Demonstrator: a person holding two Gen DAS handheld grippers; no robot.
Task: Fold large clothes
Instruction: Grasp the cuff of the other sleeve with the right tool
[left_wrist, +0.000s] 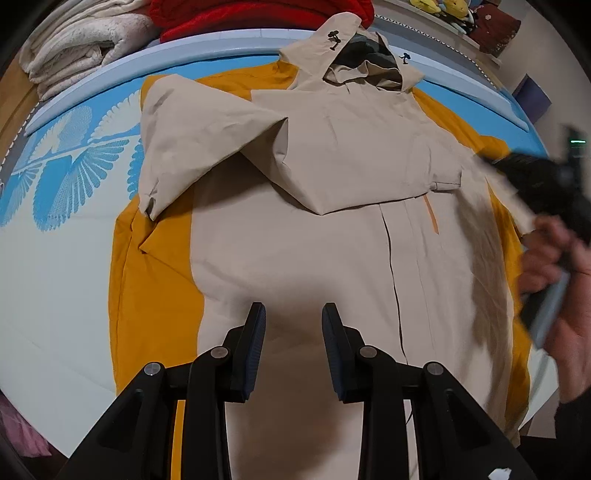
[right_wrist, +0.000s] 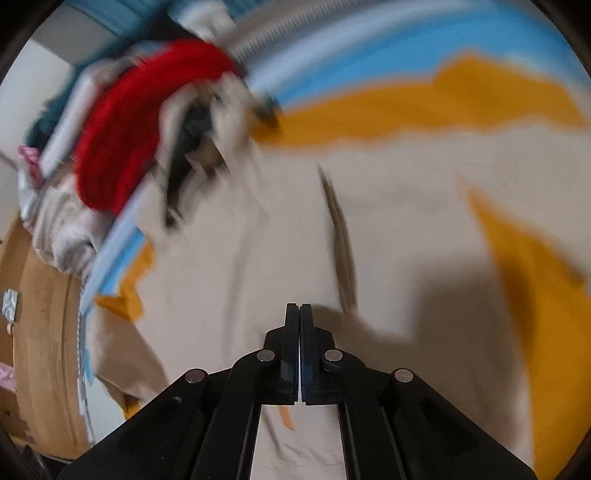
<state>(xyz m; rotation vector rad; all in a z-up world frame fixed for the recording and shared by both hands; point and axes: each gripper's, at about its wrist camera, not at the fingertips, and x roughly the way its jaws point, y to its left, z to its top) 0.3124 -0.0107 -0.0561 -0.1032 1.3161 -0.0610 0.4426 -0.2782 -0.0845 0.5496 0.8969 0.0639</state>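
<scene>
Above the jacket (left_wrist: 332, 240), left hand-held gripper (left_wrist: 293, 314) hovers open.

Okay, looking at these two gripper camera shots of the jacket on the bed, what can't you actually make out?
- Right gripper: jaws together in the right wrist view; cloth between them cannot be told. In the left wrist view it is motion-blurred.
- Right sleeve: smeared by motion, left wrist view.
- Jacket hem: hidden behind the left gripper.
- Red pile: blurred; item unclear.

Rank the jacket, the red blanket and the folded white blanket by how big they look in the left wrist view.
1. Jacket, by far the largest.
2. Red blanket and white blanket: they look alike, both are cut off by the frame edge and lie farther away, so unranked.
</scene>
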